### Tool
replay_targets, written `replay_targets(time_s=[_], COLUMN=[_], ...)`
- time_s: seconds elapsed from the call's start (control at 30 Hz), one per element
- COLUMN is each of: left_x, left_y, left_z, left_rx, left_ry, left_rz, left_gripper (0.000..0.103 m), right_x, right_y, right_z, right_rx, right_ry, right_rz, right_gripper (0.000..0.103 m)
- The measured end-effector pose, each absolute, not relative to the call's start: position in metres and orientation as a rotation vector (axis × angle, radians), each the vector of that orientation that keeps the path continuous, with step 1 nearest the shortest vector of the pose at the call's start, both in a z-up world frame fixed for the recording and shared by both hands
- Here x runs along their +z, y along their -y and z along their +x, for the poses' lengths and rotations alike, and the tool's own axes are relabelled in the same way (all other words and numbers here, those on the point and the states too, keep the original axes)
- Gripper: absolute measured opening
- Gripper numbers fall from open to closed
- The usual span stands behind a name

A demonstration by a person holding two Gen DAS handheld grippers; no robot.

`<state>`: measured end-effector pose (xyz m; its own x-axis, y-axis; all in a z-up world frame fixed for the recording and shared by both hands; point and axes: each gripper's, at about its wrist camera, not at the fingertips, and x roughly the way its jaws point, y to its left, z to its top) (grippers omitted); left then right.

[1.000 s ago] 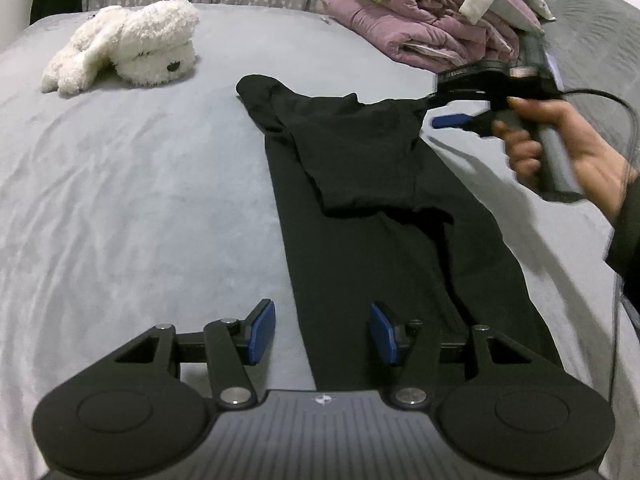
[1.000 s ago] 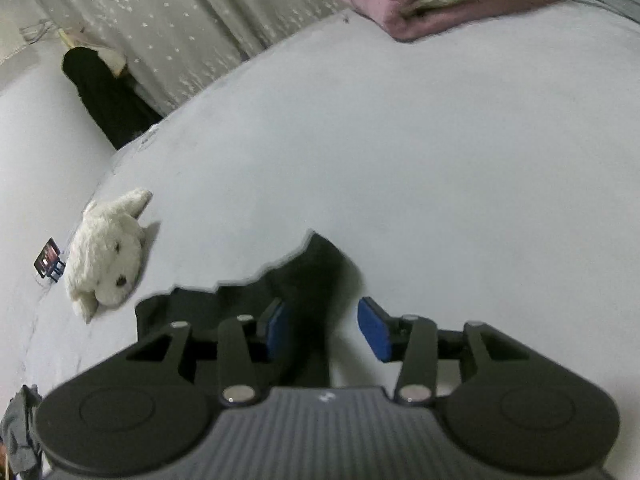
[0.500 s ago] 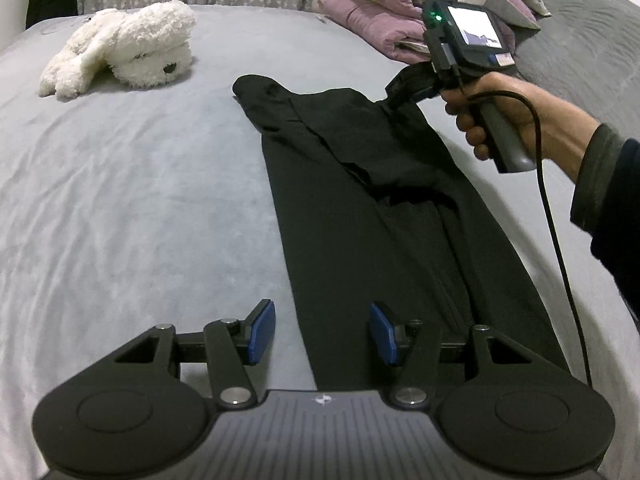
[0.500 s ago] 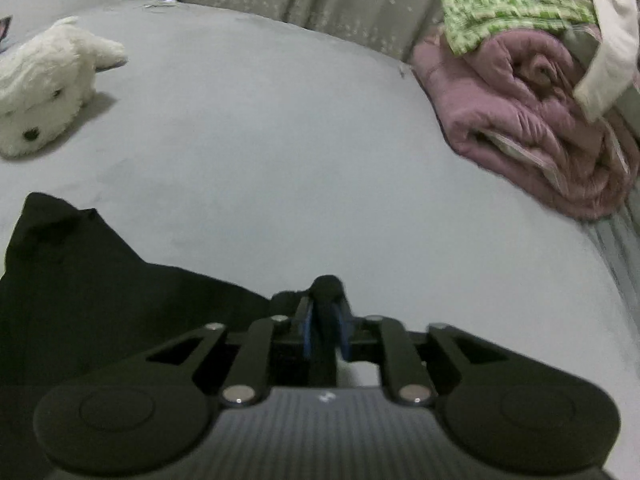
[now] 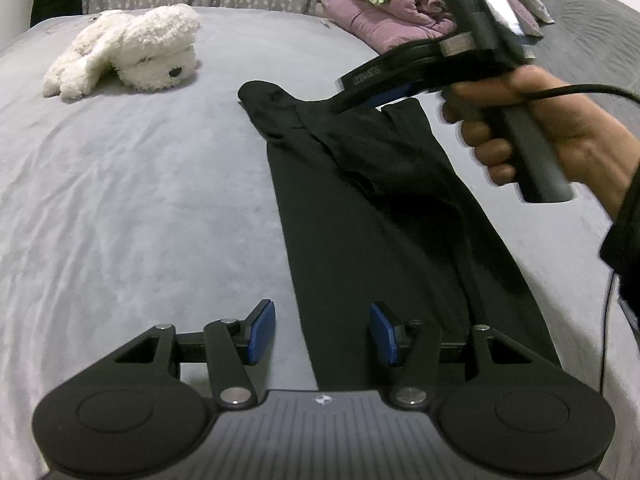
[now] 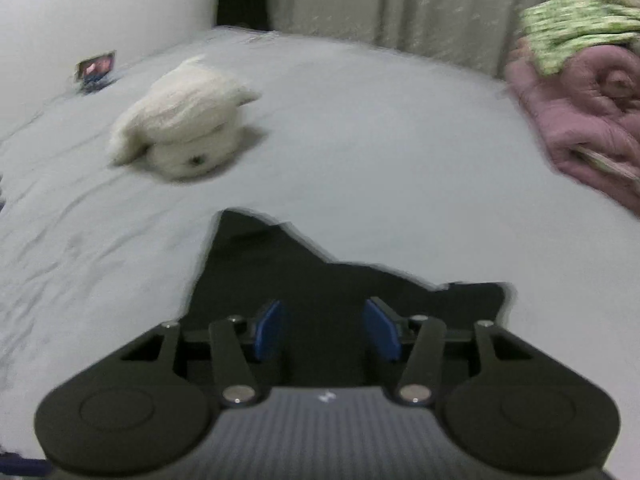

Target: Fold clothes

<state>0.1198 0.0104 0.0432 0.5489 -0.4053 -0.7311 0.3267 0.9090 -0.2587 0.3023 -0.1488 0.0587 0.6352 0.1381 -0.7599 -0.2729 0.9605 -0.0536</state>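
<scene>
Two jaws parted, empty; right opening | smooth black garment (image 5: 384,208) long, flat | fluffy toy (image 5: 132,50)

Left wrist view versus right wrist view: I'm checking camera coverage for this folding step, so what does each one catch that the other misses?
Only the left wrist view shows the left gripper, open over the near end of the black garment, that garment's full length, and the hand holding the right gripper. Only the right wrist view shows the right gripper from behind, jaws opening with nothing between the pads, plus a small picture card at the bed's far edge. Both show the white plush dog, the pink quilt pile and the grey bed.
</scene>
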Motion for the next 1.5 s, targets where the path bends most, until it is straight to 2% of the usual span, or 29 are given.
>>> replay_targets(time_s=[0.07,0.27,0.3,0.33,0.37,0.67,1.0,1.1,1.13,1.17,1.2,1.23,1.33,1.5], left_x=[0.044,0.046,0.046,0.046,0.046,0.049,0.05,0.05,0.05,0.051,0.051,0.051,0.051,0.052], left_y=[-0.011,-0.014,-0.015,-0.015,-0.016,-0.017,-0.018,-0.019,-0.019,-0.02,-0.02,-0.02,-0.019,-0.006], left_z=[0.12,0.121,0.12,0.12,0.121,0.12,0.121,0.121,0.121,0.121,0.121,0.121,0.12,0.114], left_rx=[-0.437,-0.445,-0.443,-0.441,-0.439,-0.446,-0.439,-0.439,-0.438,-0.438,-0.438,-0.44,-0.448,-0.504], left_ry=[-0.888,-0.887,-0.886,-0.887,-0.889,-0.879,-0.879,-0.878,-0.878,-0.878,-0.878,-0.877,-0.873,-0.866], left_rz=[-0.098,-0.109,-0.109,-0.11,-0.112,-0.127,-0.134,-0.137,-0.138,-0.14,-0.141,-0.142,-0.139,-0.135], left_gripper=[0.051,0.051,0.051,0.051,0.051,0.051,0.051,0.051,0.051,0.051,0.051,0.051,0.051,0.051], right_x=[0.047,0.023,0.022,0.025,0.03,0.072,0.053,0.051,0.052,0.058,0.066,0.074,0.089,0.083], right_y=[0.138,0.122,0.12,0.121,0.125,0.159,0.168,0.163,0.162,0.164,0.168,0.172,0.182,0.197], right_z=[0.311,0.321,0.321,0.321,0.321,0.31,0.324,0.324,0.322,0.317,0.309,0.301,0.276,0.224], right_rx=[0.226,0.229,0.229,0.219,0.207,0.234,0.246,0.224,0.215,0.213,0.215,0.217,0.231,0.268], right_ry=[-0.893,-0.943,-0.94,-0.935,-0.924,-0.752,-0.77,-0.801,-0.803,-0.785,-0.755,-0.725,-0.744,-0.921], right_rz=[-0.163,-0.175,-0.187,-0.187,-0.165,0.11,0.247,0.168,0.135,0.127,0.136,0.145,0.148,0.184], right_gripper=[0.042,0.039,0.034,0.013,0.008,0.008,0.008,0.013,0.021,0.035,0.041,0.042,0.04,0.025])
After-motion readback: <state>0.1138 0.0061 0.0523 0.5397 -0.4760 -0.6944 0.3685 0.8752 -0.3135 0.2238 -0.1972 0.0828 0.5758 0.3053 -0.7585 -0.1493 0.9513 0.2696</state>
